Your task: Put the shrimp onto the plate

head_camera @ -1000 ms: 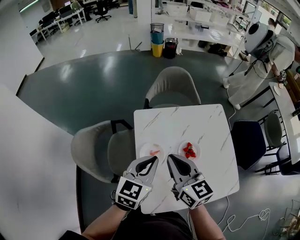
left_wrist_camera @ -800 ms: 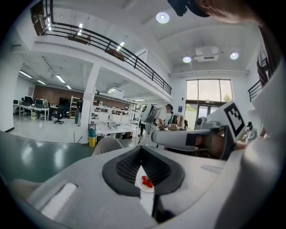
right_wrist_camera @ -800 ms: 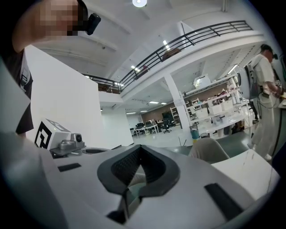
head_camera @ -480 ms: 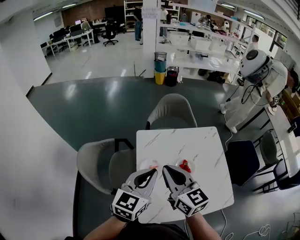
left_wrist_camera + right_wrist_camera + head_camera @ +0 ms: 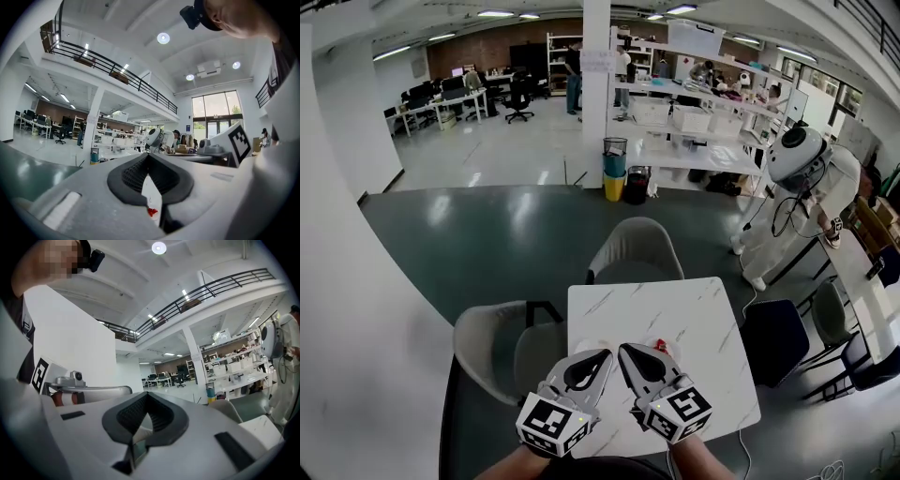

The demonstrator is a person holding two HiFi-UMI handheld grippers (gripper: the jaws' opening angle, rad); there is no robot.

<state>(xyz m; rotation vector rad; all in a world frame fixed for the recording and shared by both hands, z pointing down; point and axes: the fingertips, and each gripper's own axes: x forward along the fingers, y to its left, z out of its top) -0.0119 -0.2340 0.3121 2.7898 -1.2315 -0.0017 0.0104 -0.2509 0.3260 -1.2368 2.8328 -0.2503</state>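
Observation:
Both grippers hover side by side over the near edge of the white marble table (image 5: 684,314), their tips nearly touching each other. The left gripper (image 5: 606,356) is shut with nothing held; so is the right gripper (image 5: 622,351). A bit of red shrimp (image 5: 660,346) shows just past the right gripper's tip, and the plates are mostly hidden behind the grippers. In the left gripper view the jaws (image 5: 149,155) meet at the tips, and through the gap below them a red shrimp (image 5: 151,212) lies on the white table. In the right gripper view the jaws (image 5: 147,395) also meet.
A grey chair (image 5: 634,249) stands at the table's far side and another (image 5: 499,343) at its left. A dark blue chair (image 5: 773,339) is at the right. A figure in white with a helmet (image 5: 795,192) stands at the back right. Bins (image 5: 616,172) stand by a pillar.
The head view has tilted up, so the table and grippers sit lower in the frame. The plates and shrimp have slipped behind the grippers. Both grippers stay shut.

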